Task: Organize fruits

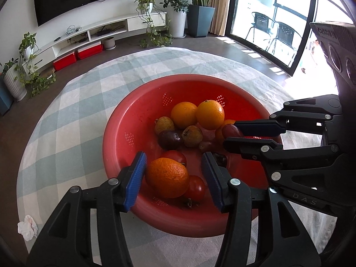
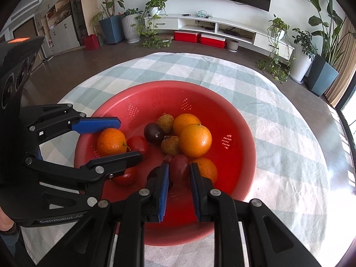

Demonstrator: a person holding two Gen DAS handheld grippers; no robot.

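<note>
A red colander bowl [image 1: 138,120] [image 2: 242,133] on the checked tablecloth holds several fruits: oranges, red tomatoes, brownish lychee-like fruits and dark plums. My left gripper [image 1: 173,162] [image 2: 126,138] is open, its blue pads on either side of a mandarin orange [image 1: 166,176] [image 2: 111,142] near the bowl's near rim, not clearly touching it. My right gripper [image 2: 179,166] [image 1: 231,133] is narrowly open around a dark red plum [image 2: 179,170] [image 1: 231,130]; I cannot tell if the pads touch it. Two large oranges [image 1: 210,114] [image 2: 195,140] lie further in.
The checked cloth [image 1: 77,115] covers a round table. A crumpled white tissue [image 1: 27,227] lies on the cloth at the near left. A TV stand, potted plants and red boxes stand along the far wall; balcony doors are beside them.
</note>
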